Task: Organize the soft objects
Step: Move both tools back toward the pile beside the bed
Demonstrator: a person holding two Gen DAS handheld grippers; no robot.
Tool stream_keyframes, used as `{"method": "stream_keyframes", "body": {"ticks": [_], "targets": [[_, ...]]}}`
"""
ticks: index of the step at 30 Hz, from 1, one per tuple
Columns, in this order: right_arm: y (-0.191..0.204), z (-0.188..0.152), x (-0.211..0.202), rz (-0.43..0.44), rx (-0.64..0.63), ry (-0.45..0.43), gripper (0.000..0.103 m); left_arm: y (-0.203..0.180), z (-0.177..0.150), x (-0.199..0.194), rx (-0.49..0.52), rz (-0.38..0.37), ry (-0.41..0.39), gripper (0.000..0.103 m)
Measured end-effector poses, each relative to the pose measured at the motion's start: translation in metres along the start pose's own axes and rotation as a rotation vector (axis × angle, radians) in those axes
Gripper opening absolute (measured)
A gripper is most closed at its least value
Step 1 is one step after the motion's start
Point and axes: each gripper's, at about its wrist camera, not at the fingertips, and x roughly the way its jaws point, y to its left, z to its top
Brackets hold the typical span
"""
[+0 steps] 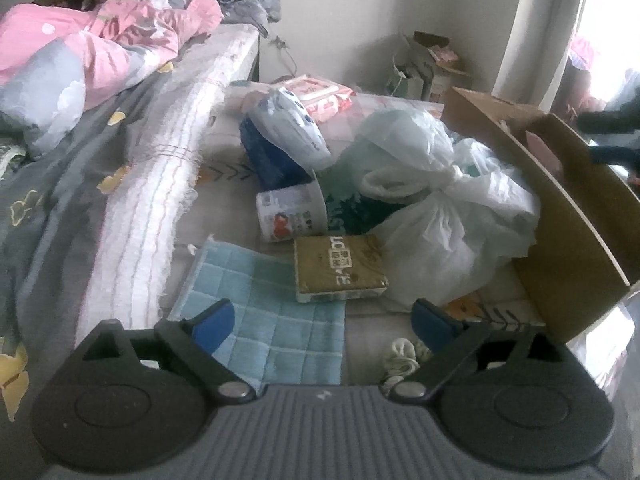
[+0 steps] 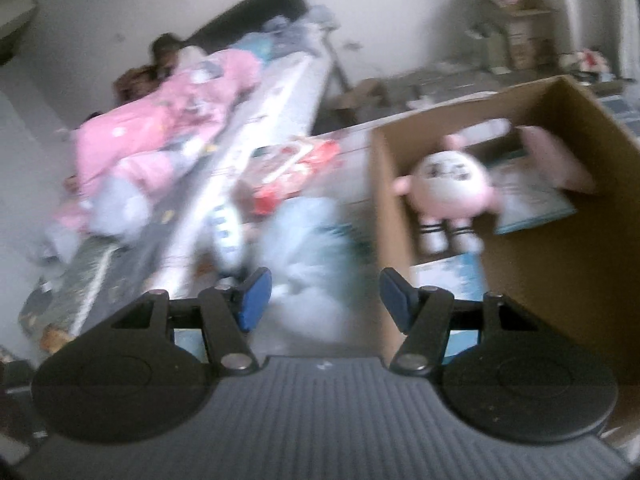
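Both my grippers were empty. My left gripper (image 1: 324,322) stood with its jaws spread wide over the blue quilted cloth (image 1: 264,312), touching nothing. My right gripper (image 2: 325,300) had its jaws parted about halfway, with nothing between the pads, near the open side of the cardboard box (image 2: 560,280).

Step in hand, as I judged it: one drop-off finished, next pick pending. The pink plush doll (image 2: 450,192) lay inside the box on its back, beside a pink cushion (image 2: 556,160) and a pale blue flat pack (too blurred to name).

Still loose on the mat: the blue cloth, a brown tissue pack (image 1: 340,268) just beyond it and touching its far edge, a white plastic bag (image 1: 452,220) knotted at the neck, and a blue-and-white soft pack (image 1: 296,128) leaning on the heap.

Next move, my guess: lower the left jaws onto the cloth or the tissue pack, close, and carry it to the box.

- Cloth: flat, thin, stitched in squares; would want a pinch at an edge or fold.
- Tissue pack: a brick shape in slick film, slightly squashy.
- Bag: crinkled, slack, bulky.
- Doll: round, smooth-napped, with short limbs.
- Box: stiff brown board, one side open.
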Motion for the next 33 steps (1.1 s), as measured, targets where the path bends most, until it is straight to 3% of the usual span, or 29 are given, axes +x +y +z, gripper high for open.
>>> {"method": "stream_keyframes", "body": {"ticks": [7,17,22,26,33], "targets": [[0.054,-0.018,0.027,0.117,-0.046,0.056,0.060,0.014,-0.007,-0.010,-0.017,0.027,-0.023,0.097],[0.098,-0.037,0.072,0.217,-0.034,0.136,0.060,0.038,-0.009,-0.015,-0.032,0.049,-0.066,0.097],[0.104,-0.043,0.085,0.245,-0.006,0.158,0.060,0.050,-0.011,-0.011,-0.075,-0.003,-0.082,0.097],[0.099,-0.054,0.094,0.272,0.026,0.180,0.060,0.048,-0.019,-0.006,-0.028,-0.004,-0.068,0.097],[0.095,-0.094,0.120,0.343,0.086,0.318,0.060,0.043,-0.045,-0.001,0.038,0.010,0.001,0.097]]}}
